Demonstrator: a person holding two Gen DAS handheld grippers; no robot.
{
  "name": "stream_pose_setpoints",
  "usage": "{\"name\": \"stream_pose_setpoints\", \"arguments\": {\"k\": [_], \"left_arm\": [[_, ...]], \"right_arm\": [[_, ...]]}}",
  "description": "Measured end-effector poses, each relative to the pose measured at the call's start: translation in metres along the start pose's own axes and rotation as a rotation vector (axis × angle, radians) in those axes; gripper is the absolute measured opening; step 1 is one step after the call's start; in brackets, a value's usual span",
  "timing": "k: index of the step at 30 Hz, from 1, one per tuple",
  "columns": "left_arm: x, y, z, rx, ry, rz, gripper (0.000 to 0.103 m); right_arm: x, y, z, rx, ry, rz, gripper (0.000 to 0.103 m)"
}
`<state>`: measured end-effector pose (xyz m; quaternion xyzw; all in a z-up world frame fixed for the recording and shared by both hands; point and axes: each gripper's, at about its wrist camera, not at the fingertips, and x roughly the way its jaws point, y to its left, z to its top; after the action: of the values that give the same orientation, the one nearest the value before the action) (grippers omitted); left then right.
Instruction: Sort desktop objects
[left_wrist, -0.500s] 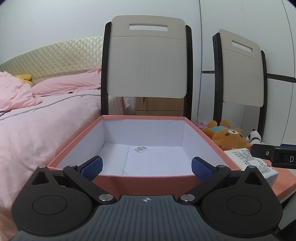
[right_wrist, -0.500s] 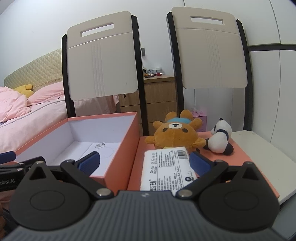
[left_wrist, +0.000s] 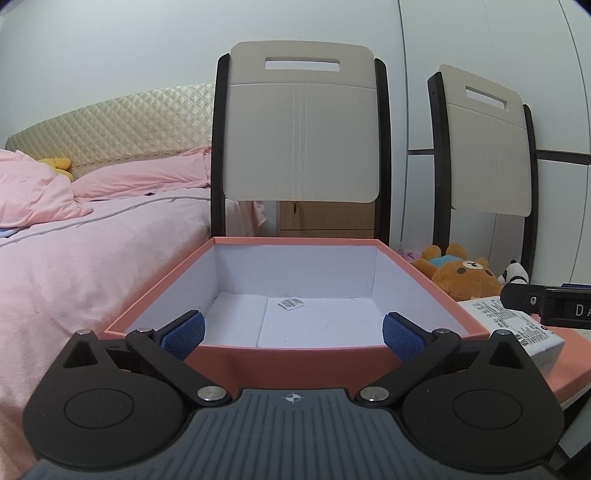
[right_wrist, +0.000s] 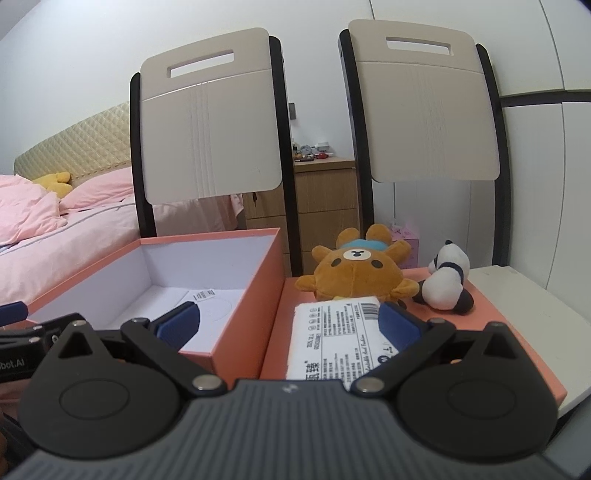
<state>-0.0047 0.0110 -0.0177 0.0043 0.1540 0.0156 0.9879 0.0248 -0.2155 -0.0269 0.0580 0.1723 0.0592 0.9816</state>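
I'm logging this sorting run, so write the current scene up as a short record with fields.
setting: bedroom, bed on the left, two chair backs behind the work area
box: open pink box with white inside, only a small paper tag on its floor
lid: pink lid lying flat to the right of the box
on the lid: white packet, brown teddy bear, panda toy
left gripper: open, holding nothing, facing the box
right gripper: open, holding nothing, facing the white packet

left tool (left_wrist: 291, 334): black linkage arms; blue ribbed pads | right tool (right_wrist: 288, 323): same; grey ridged body; silver pivot screws
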Motion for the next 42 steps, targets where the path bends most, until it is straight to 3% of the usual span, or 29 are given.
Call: {"name": "stream_pose_setpoints", "arguments": {"k": [20,25,29,32,42], "left_arm": [[0.004,0.005,-0.007,-0.013,-0.023,0.026,0.103],[0.007,0.008,-0.008,-0.018,-0.007,0.023,0.103],[0.003,0.005,-0.009,-0.009,-0.045,0.042,0.103],[0.0,0.003,-0.01,-0.001,-0.065,0.046,0.103],[-0.002,-0.003,-0.015,0.015,-0.058,0.01,0.103]], "right_arm": [[0.003,-0.002,-0.001,-0.02,-0.046,0.026,0.103],[-0.001,-0.002,0.002,-0.028,-0.108,0.019,0.103],[0.0,-0.004,0.005,-0.014,-0.128,0.008,0.103],[0.002,-0.006,0.005,0.006,-0.112,0.076,0.103],[0.001,0.0,0.002,0.002,-0.099,0.087,0.103]]}}
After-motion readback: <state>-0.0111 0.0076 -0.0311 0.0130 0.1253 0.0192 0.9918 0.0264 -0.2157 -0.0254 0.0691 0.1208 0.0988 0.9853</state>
